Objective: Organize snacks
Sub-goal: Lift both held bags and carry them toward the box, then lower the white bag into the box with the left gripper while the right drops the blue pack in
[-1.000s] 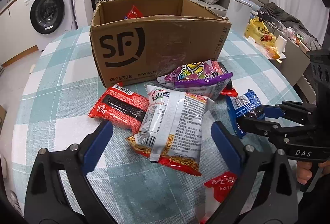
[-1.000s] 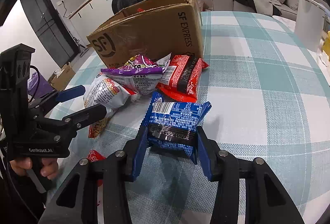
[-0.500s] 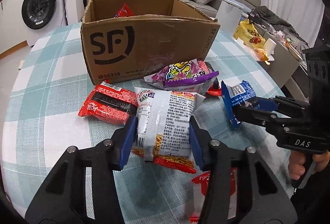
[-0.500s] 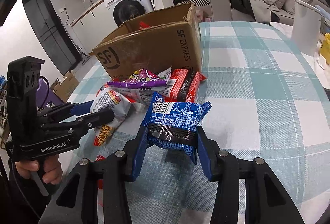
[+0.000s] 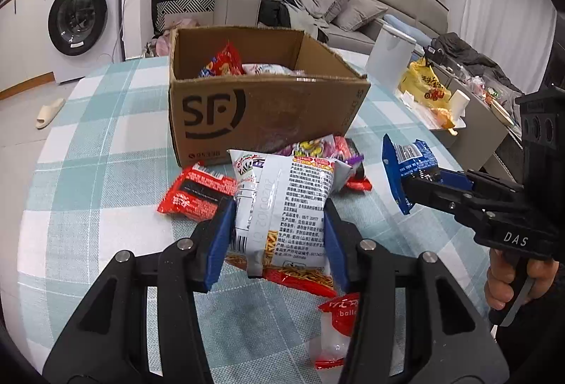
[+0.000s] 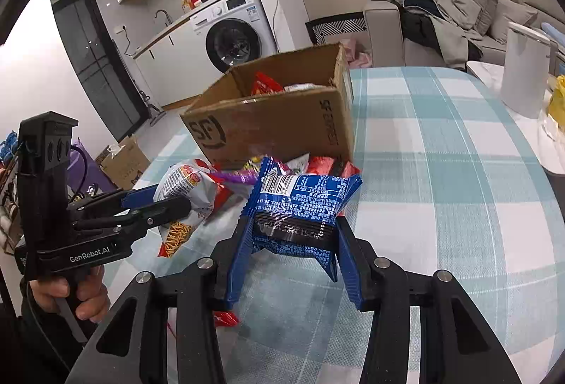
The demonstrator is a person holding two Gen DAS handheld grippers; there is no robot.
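Note:
My left gripper (image 5: 277, 242) is shut on a white snack bag (image 5: 286, 207) with noodle sticks printed on it and holds it lifted above the table; it also shows in the right wrist view (image 6: 187, 196). My right gripper (image 6: 293, 257) is shut on a blue snack packet (image 6: 300, 207) and holds it raised; the packet shows in the left wrist view (image 5: 406, 168). The open SF cardboard box (image 5: 261, 115) stands behind them with several snacks inside. A red packet (image 5: 196, 193), a purple bag (image 5: 314, 149) and a red-and-white packet (image 5: 339, 320) lie on the table.
The round table has a teal checked cloth (image 5: 106, 151). A white bin (image 6: 522, 69) stands at the far right edge. A yellow bag (image 5: 423, 85) and clutter lie on a side counter. A washing machine (image 5: 77, 27) and sofa (image 5: 300, 2) are behind.
My left gripper closed on the white snack bag and lifted it. My right gripper raised the blue packet off the table. Both now look down into the box.

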